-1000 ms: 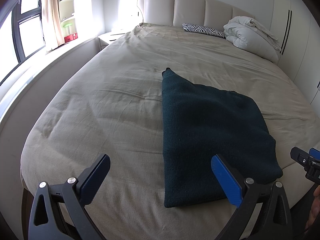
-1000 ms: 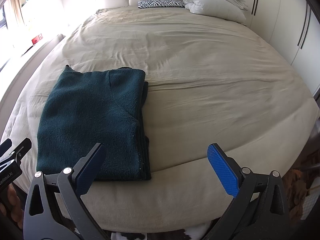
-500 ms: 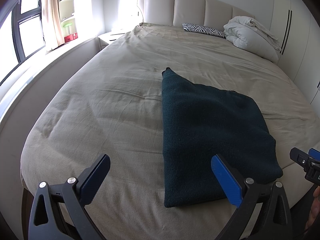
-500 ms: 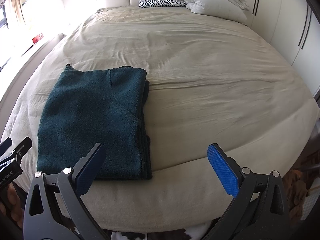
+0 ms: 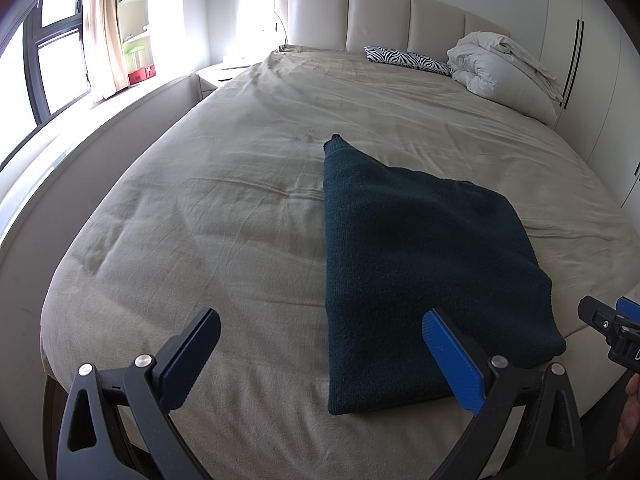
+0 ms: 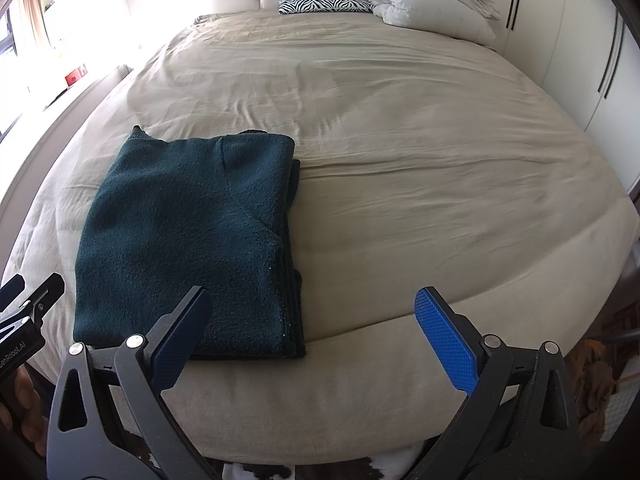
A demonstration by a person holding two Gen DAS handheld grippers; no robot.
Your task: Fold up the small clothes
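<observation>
On the beige bed (image 6: 400,152), near its foot edge, lies the dark green sweater (image 6: 188,236), folded into a flat rectangle. The left gripper (image 5: 320,360) and right gripper (image 6: 312,332) hover just short of that edge, both spread wide and empty. The fold looks finished; another garment would come next.

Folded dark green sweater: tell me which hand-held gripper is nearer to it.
Right, narrowly. The right hand-held gripper has one finger over the folded dark green sweater; the left hand-held gripper hangs mostly beside it, to its left.

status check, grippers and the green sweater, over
Left gripper open, empty. Right gripper open, empty. Dark green sweater folded, flat on bed near front edge. Nothing in the way.
</observation>
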